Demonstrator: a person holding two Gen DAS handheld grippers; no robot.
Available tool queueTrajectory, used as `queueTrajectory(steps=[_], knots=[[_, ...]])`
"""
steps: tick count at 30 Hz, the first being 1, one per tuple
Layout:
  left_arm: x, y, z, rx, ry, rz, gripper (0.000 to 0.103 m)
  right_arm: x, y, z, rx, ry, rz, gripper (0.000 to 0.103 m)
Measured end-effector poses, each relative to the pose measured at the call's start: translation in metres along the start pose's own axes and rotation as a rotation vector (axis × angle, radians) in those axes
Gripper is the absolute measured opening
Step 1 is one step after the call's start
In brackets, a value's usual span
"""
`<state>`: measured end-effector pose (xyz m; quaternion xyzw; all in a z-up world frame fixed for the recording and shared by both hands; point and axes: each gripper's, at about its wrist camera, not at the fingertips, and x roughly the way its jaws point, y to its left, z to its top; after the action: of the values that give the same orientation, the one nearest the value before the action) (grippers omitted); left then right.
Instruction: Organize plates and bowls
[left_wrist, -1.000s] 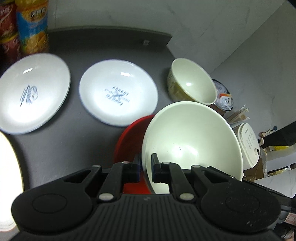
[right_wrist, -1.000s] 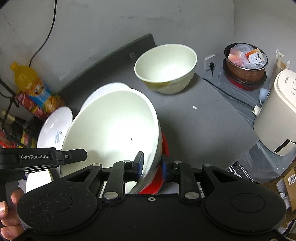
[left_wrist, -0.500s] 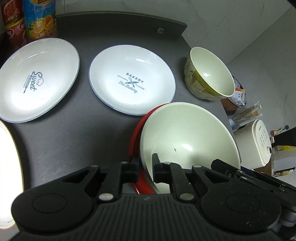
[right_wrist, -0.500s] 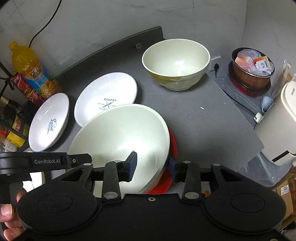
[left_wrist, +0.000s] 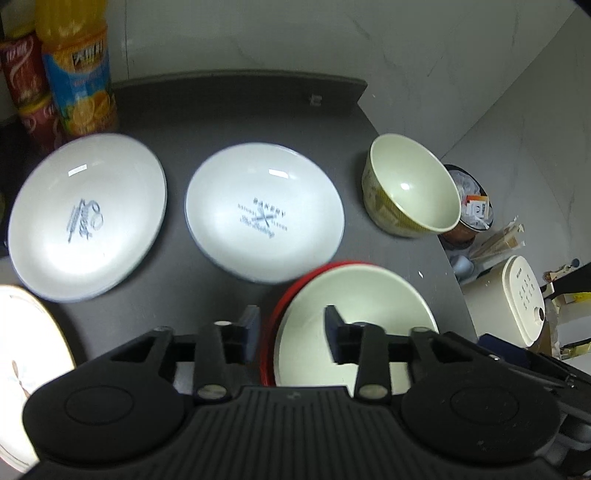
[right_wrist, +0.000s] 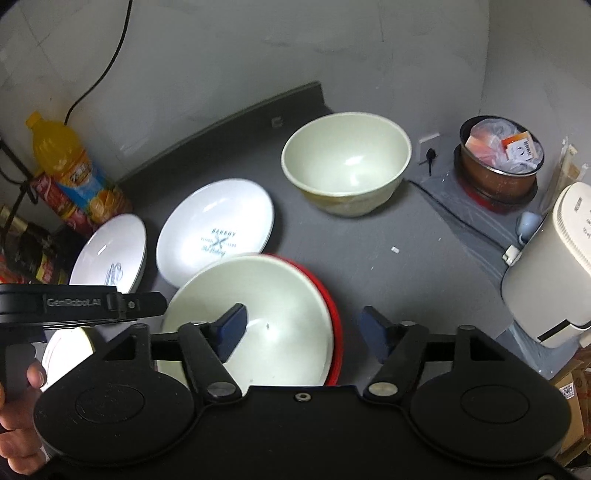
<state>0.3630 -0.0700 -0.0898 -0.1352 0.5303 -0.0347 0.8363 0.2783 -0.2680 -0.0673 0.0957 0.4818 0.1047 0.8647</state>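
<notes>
Both grippers stood wide apart, holding nothing. Left gripper (left_wrist: 291, 325) straddled the near rim of the big cream bowl (left_wrist: 354, 325), which sat nested in the red bowl (left_wrist: 269, 332) at the front of the dark counter (left_wrist: 207, 110). Right gripper (right_wrist: 303, 328) straddled the opposite rim.

Risks, as I judged them: any upward pull with a pad under the rim would tip the nested pair; the red bowl's edge sat close to the "Bakery" plate (left_wrist: 264, 218), so a shove could knock it.

The deeper cream bowl (right_wrist: 347, 166) stood well apart at the back. The "Sweet" plate (left_wrist: 86, 218) was blurred. The lit plate (left_wrist: 22, 369) at far left was cut off, and the red bowl was mostly hidden.
</notes>
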Motion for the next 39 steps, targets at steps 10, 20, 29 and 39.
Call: queueTrajectory(steps=[10,20,29,39], knots=[[0.008,-0.021,0.025,0.02,-0.036,0.01,0.062,0.002,-0.037,0.02,0.1,-0.072,-0.028,0.094],[0.029,-0.048,0.051,0.021,-0.055,-0.011,0.064,0.011,-0.065,0.04,0.119,-0.104,-0.019,0.103],[0.057,-0.071,0.075,0.024,-0.049,-0.016,0.065,0.032,-0.083,0.059,0.108,-0.102,-0.043,0.103],[0.089,-0.083,0.093,-0.002,-0.038,-0.012,0.064,0.059,-0.1,0.079,0.129,-0.088,-0.045,0.101]])
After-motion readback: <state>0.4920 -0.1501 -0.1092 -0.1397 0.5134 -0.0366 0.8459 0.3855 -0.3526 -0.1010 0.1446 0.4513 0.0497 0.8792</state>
